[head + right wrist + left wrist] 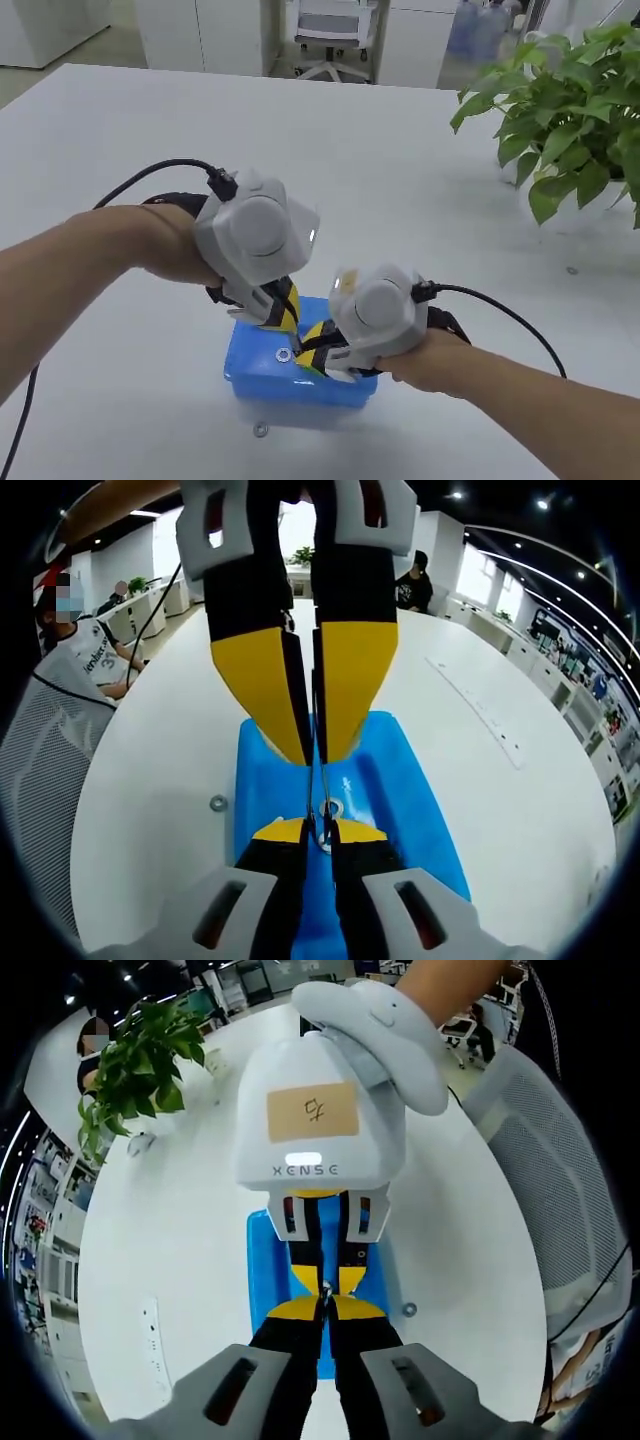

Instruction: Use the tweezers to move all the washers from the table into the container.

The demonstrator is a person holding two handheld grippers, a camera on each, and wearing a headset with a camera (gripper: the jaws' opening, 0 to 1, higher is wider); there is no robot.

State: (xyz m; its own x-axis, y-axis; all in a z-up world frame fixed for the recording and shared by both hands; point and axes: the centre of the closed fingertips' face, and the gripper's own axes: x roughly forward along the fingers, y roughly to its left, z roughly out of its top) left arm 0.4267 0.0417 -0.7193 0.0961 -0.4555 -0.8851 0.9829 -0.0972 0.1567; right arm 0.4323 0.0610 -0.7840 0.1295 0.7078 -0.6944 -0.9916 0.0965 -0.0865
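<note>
Small flat silver metal washer (333, 808) seen over blue rectangular plastic container (420, 820), just beside tips of thin metal tweezers (316, 790); whether pinched or lying loose cannot be told. Second washer (260, 430) lies on white table (400, 180), just near side of container. Tweezers pinched by both left gripper (325, 1305) and right gripper (320, 832), jaws of each pressed together on them. Washers judged light, stiff, thin, slippery: best taken across rim or through hole, with gentle squeeze.

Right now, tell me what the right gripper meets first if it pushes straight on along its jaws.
Most likely the left gripper, nose to nose just ahead over the blue container, with the tweezers apparently bridging the gap; depth is unclear.
</note>
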